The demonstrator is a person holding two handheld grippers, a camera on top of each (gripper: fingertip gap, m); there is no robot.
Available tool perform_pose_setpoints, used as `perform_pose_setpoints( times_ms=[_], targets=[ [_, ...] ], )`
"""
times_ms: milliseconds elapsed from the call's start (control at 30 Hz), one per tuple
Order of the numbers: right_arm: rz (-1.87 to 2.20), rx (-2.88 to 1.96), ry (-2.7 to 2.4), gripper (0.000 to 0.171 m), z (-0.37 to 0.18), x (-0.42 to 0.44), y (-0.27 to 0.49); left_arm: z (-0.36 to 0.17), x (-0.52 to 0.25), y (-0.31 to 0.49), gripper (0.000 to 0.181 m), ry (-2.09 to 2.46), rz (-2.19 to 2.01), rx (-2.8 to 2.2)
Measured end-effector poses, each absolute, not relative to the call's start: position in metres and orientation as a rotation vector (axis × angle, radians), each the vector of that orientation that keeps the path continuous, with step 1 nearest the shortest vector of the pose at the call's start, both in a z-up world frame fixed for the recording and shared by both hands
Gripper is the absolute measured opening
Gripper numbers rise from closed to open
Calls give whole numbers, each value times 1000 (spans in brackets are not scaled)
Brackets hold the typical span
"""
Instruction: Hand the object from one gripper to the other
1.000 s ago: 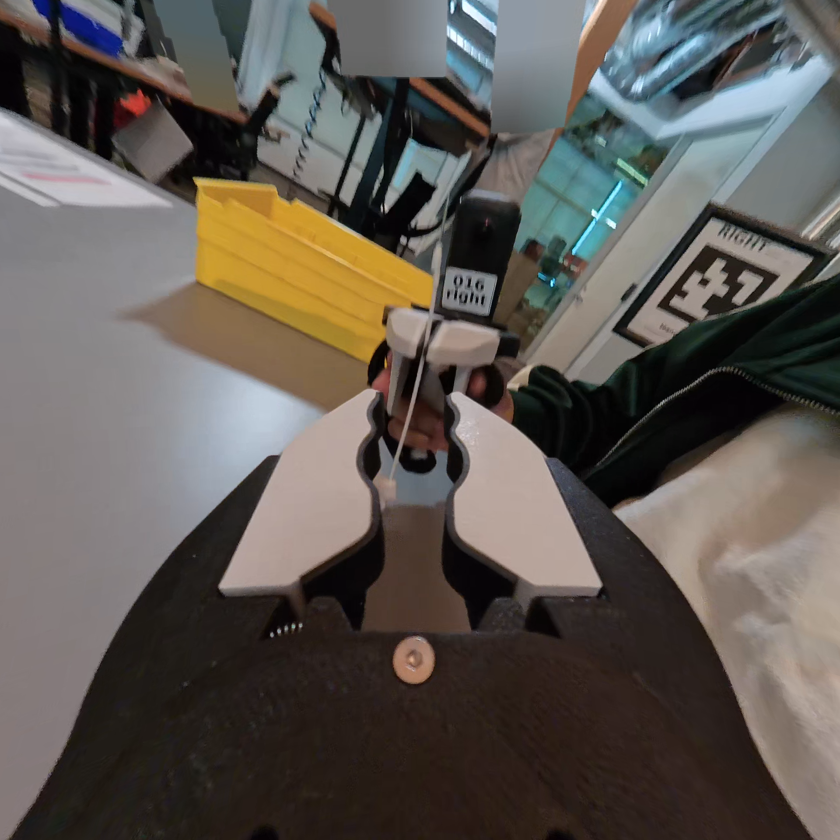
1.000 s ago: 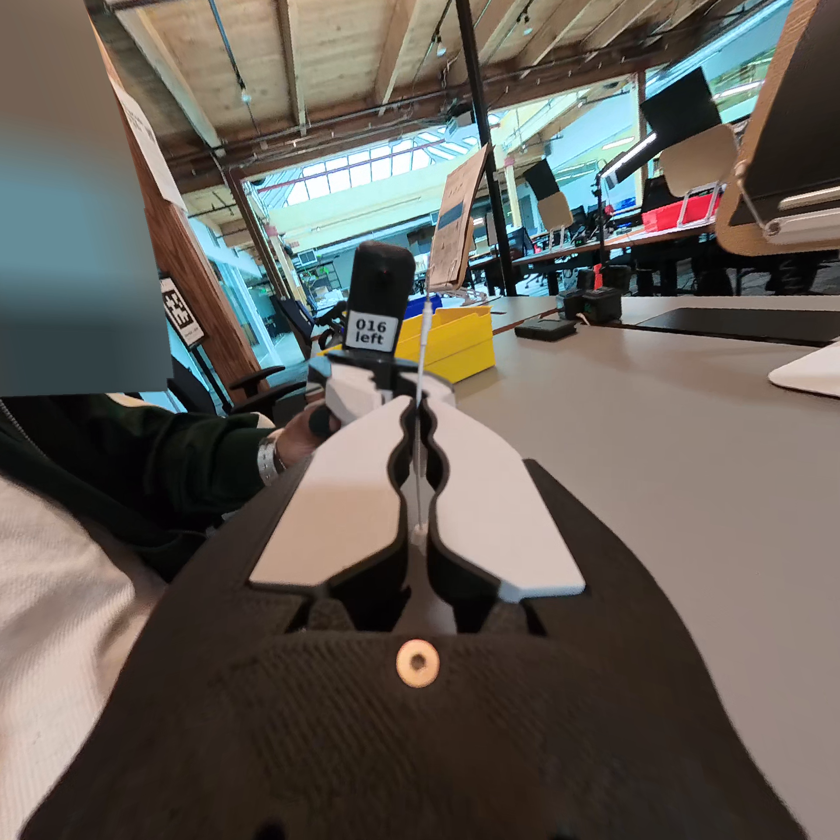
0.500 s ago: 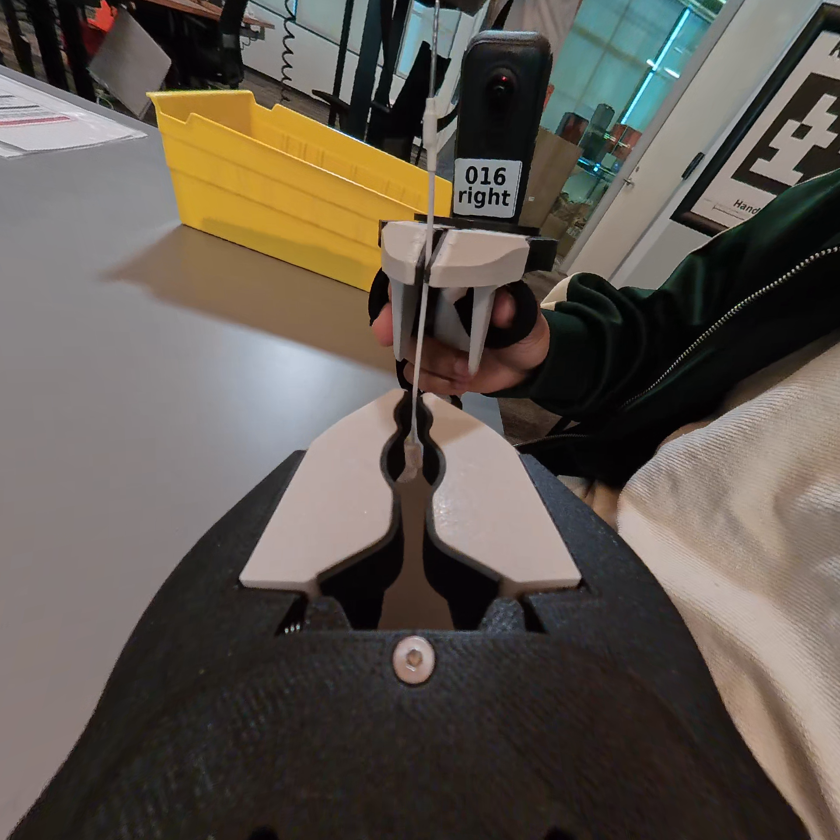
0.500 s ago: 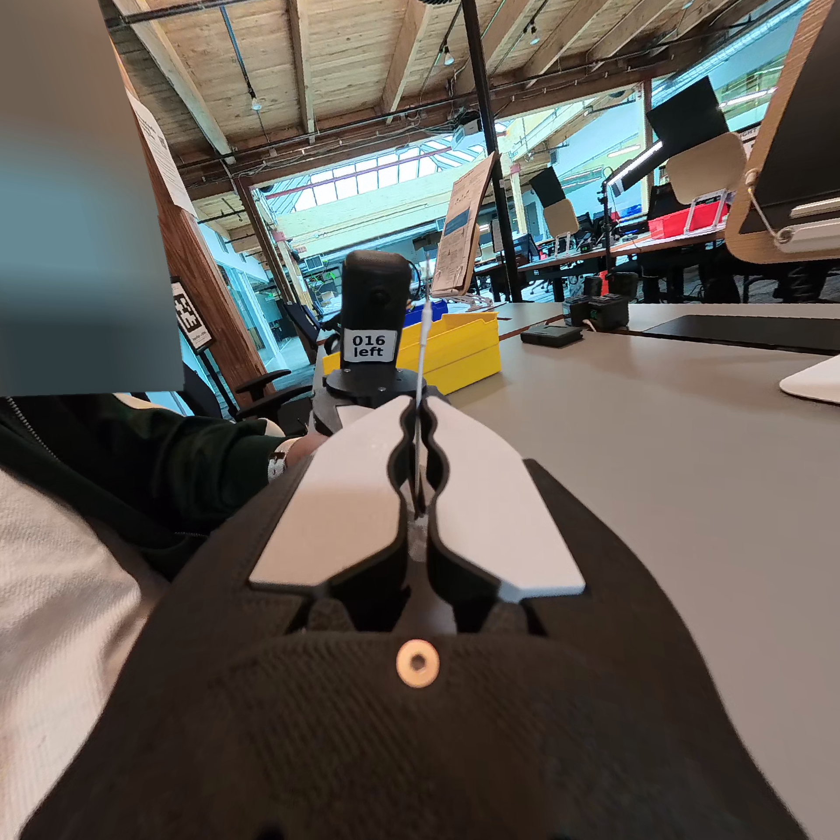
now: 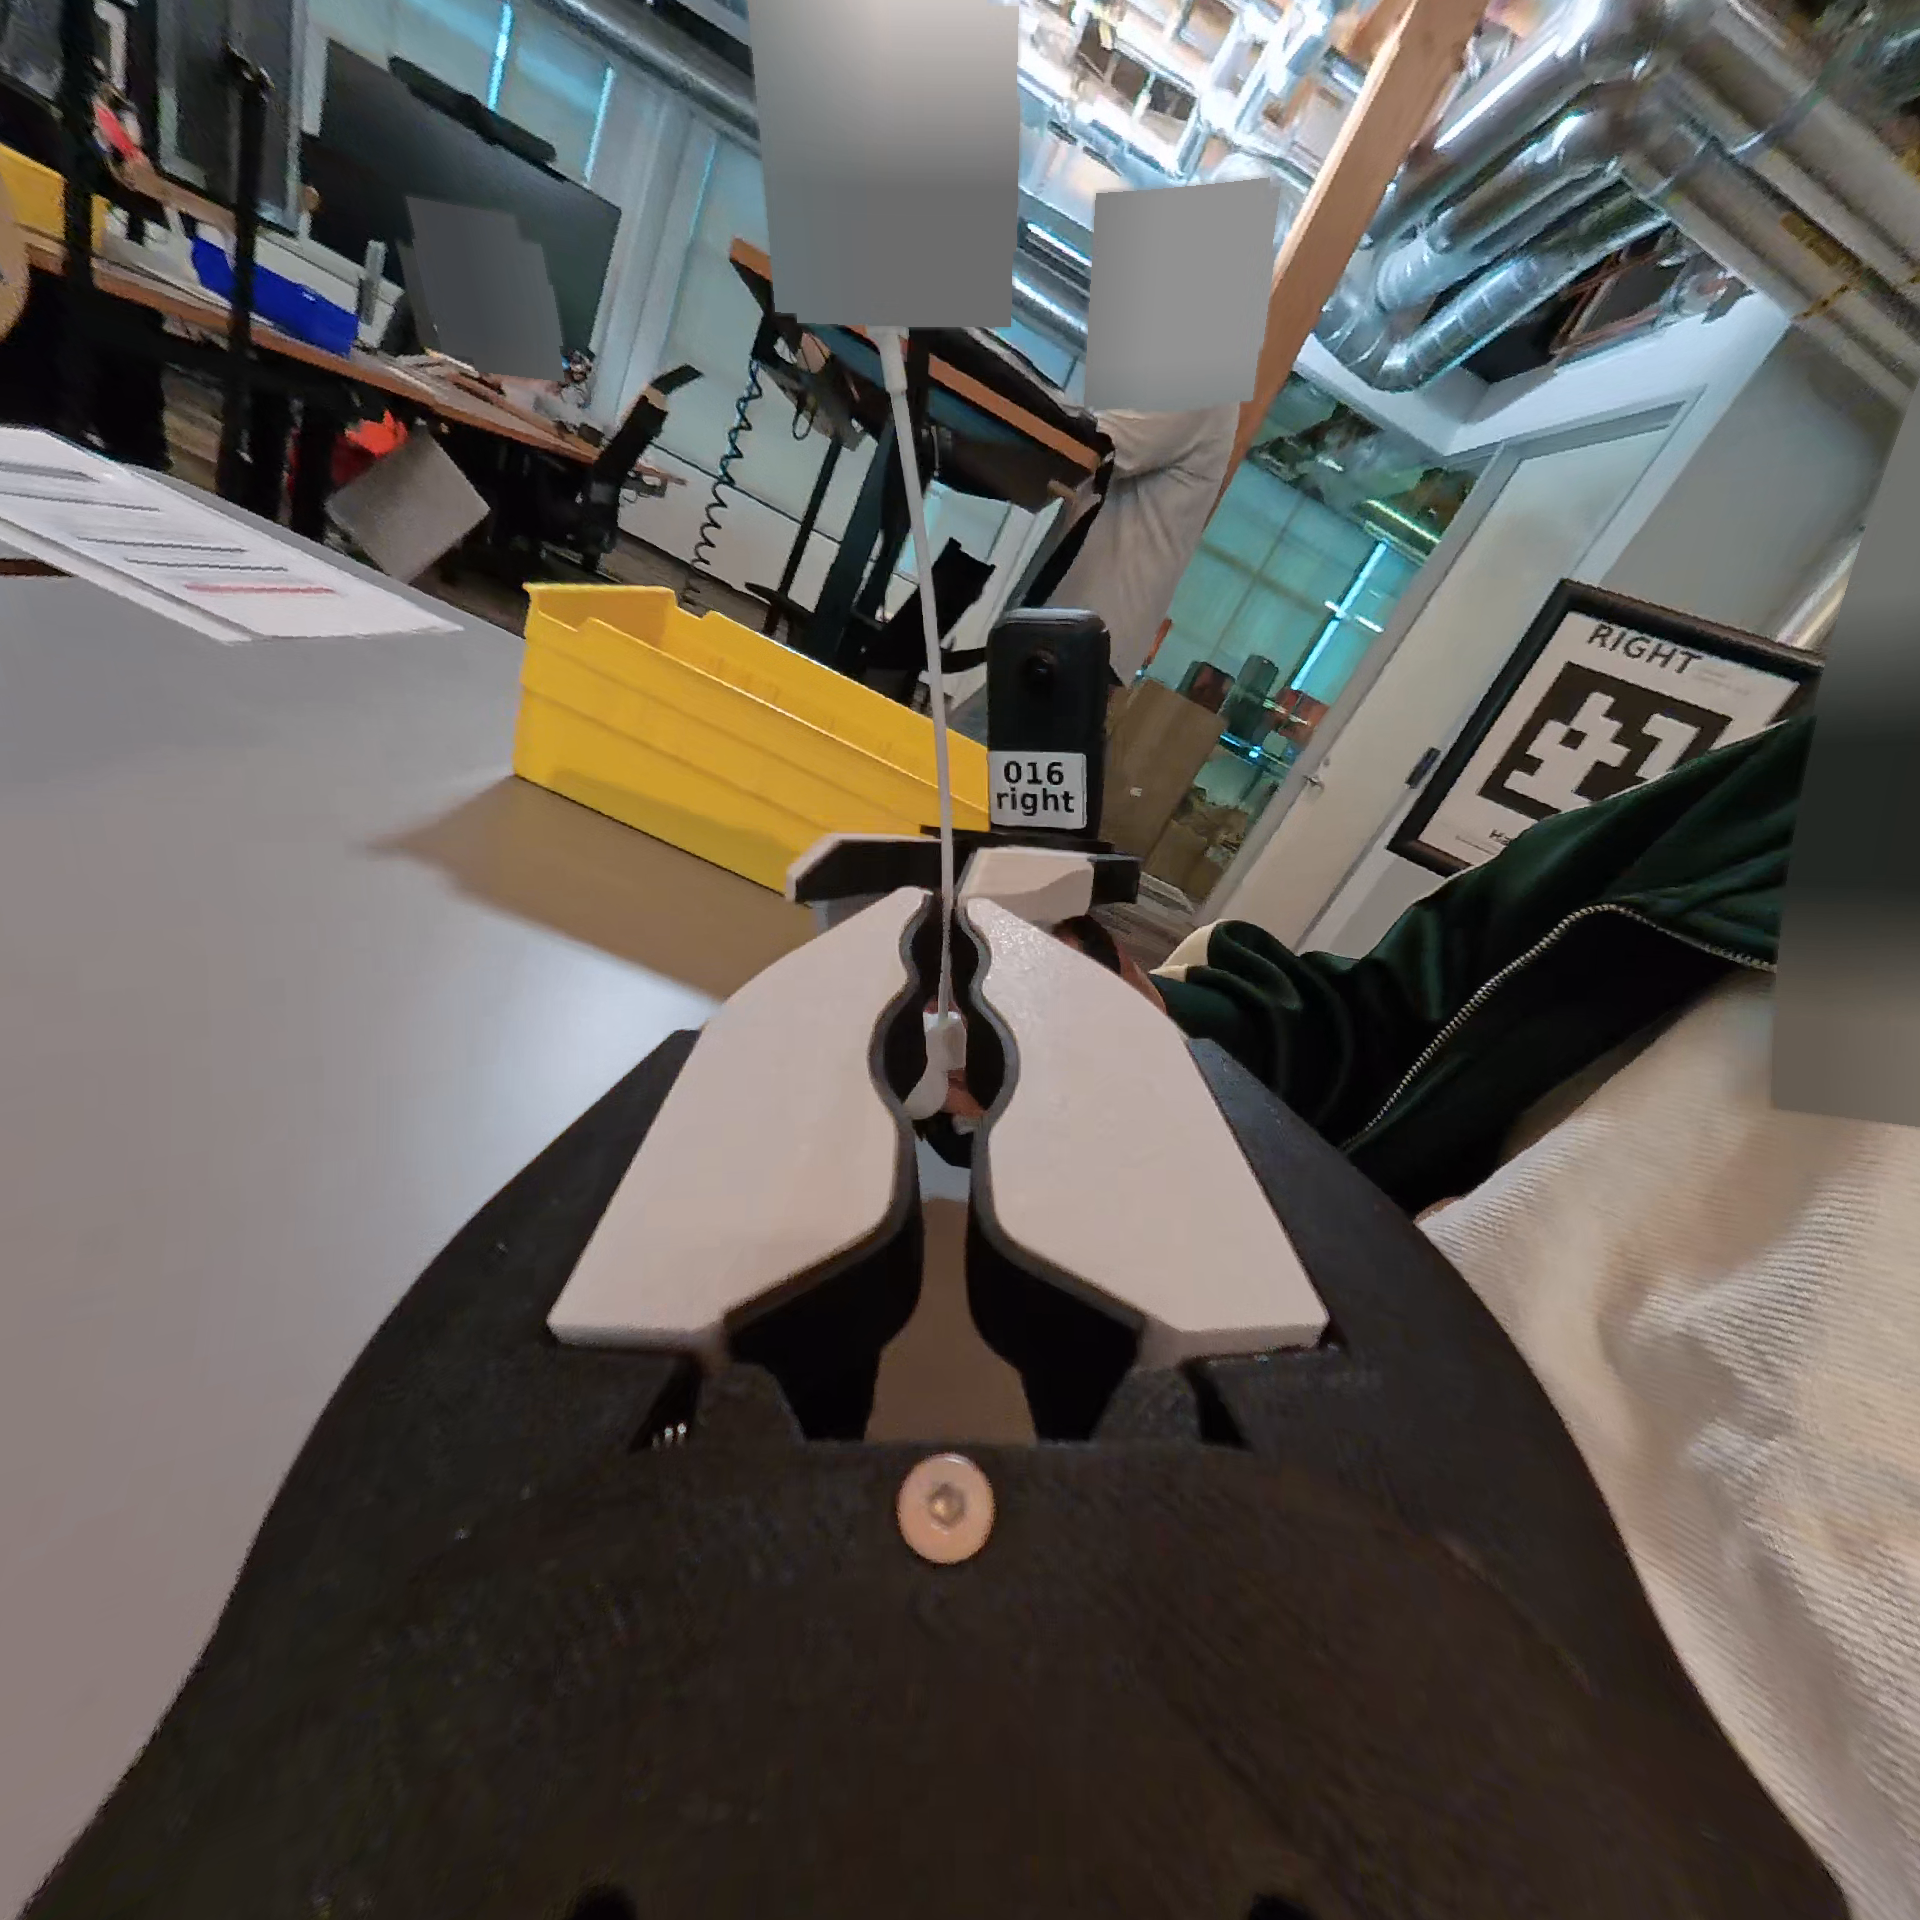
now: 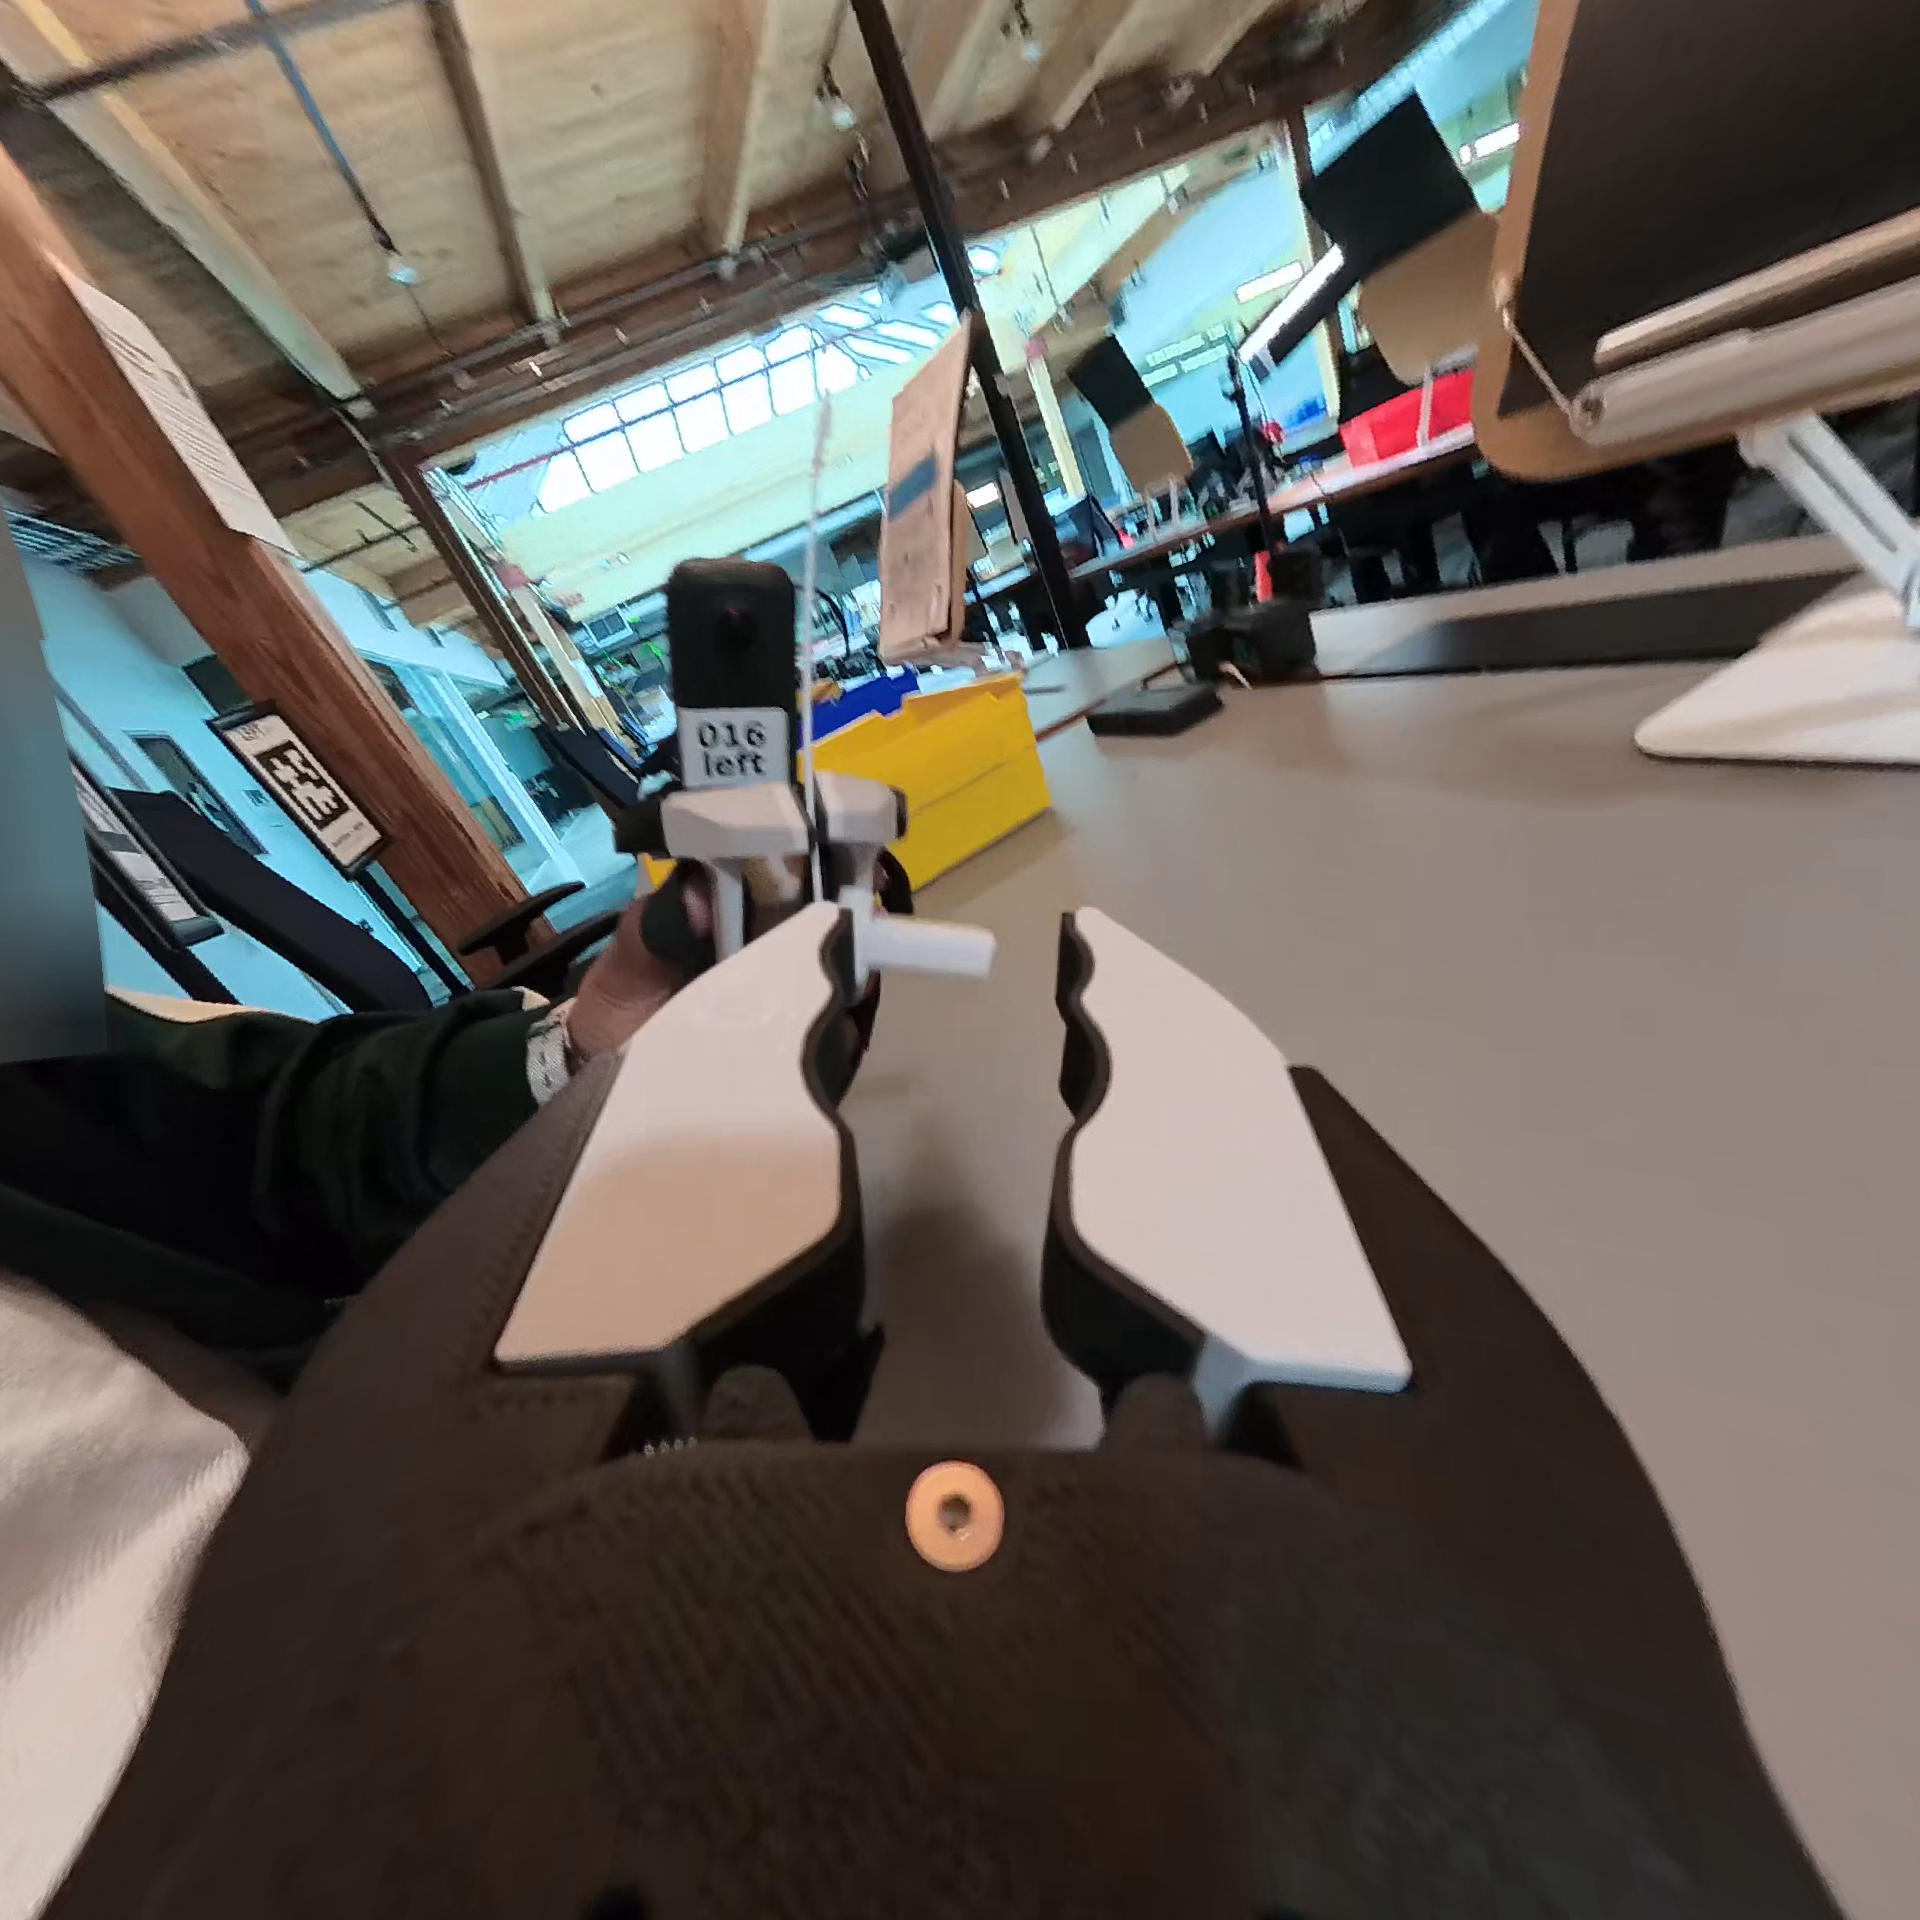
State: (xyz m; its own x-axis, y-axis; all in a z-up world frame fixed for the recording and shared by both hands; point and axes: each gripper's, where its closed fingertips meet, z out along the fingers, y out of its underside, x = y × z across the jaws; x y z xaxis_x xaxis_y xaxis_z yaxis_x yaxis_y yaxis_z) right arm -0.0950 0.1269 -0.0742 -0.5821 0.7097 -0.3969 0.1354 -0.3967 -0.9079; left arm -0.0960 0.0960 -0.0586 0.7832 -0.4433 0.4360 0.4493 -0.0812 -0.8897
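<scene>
A thin white cable point(image 5: 925, 644) with a white plug end point(image 5: 938, 1070) stands upright between my two grippers. My left gripper point(image 5: 943, 914) is shut on the cable just above the plug. My right gripper point(image 6: 951, 935) is open and empty, its fingers spread wide, just in front of the left one. In the right wrist view the left gripper point(image 6: 816, 821) faces me, shut on the cable point(image 6: 814, 623), with the plug point(image 6: 930, 951) sticking out sideways below it. In the left wrist view the right gripper point(image 5: 930, 873) shows open behind the cable.
Both grippers hover over a grey table point(image 6: 1455, 987). A yellow bin point(image 5: 707, 727) stands at its far edge and also shows in the right wrist view point(image 6: 935, 769). A monitor stand base point(image 6: 1787, 707) and a small black box point(image 6: 1153, 712) lie to the right. A sleeve point(image 5: 1507, 987) shows. Spacing between my two grippers at the tips: around 4 cm.
My right gripper has opened and let go of the cable. My left gripper has shut on it and now holds it alone.
</scene>
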Motion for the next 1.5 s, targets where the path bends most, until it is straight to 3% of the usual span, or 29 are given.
perform_pose_setpoints(
  times_ms=[333,633,733,1033,1233,1500],
  targets=[
    [1986,-1162,-1641,59,-93,-94,91,-63,-74,99,0,79,-784,-1511],
    [2192,-1212,-1685,56,-93,-86,79,-59,-57,94,0,176,-858,-1494],
    [2225,-1201,-1699,48,-91,-83,76,-59,-56,94,0,185,-857,-1497],
    [2132,-1166,-1695,47,-91,-86,80,-59,-61,94,0,165,-841,-1492],
    [1974,-1229,-1654,63,-99,-96,90,-63,-65,97,0,161,-752,-1527],
    [1840,-1159,-1723,56,-103,-96,86,-62,-64,97,0,156,-771,-1521]
  ],
)
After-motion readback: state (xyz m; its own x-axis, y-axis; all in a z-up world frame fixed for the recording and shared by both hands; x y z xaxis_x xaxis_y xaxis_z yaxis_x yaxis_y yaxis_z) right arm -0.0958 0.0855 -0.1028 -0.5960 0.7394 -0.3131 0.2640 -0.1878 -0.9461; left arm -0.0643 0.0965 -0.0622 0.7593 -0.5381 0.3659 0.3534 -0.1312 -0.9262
